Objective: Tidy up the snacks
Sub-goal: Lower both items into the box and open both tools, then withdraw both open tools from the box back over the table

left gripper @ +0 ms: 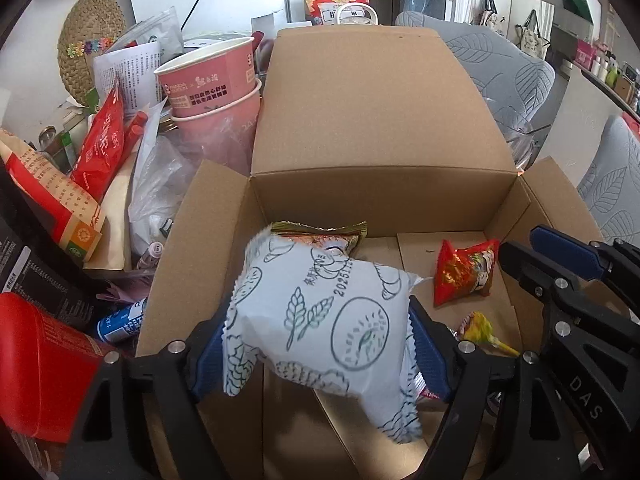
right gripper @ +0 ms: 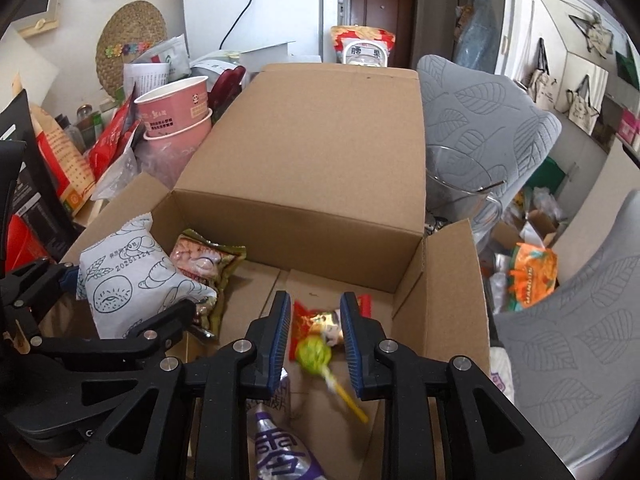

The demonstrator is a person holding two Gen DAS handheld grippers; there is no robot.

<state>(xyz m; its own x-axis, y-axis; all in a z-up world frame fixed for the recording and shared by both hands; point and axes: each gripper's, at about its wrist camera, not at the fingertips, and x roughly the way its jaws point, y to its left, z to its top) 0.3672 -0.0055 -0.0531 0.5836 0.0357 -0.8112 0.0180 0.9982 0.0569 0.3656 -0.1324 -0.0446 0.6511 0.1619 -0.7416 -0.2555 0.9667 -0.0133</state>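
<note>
Left gripper [left gripper: 316, 344]: jaws wide, white printed snack bag [left gripper: 320, 316] between the blue pads, over the left part of the open cardboard box [left gripper: 208, 248]; whether the pads press it, can't tell. A green-gold snack pack [right gripper: 208, 268] lies in the box just behind the bag. Right gripper [right gripper: 314, 340]: jaws partly open, not gripping; yellow-green lollipop [right gripper: 314, 354] sits free between them, motion-blurred, over the red snack packet [left gripper: 466, 272] on the box floor.

Plain brown cardboard box [left gripper: 384, 128]; white packet printed with dark green wheat-and-bread outlines [left gripper: 320, 320]; red foil snack packet [left gripper: 466, 272]; yellow-green lollipop [right gripper: 316, 354].
</note>
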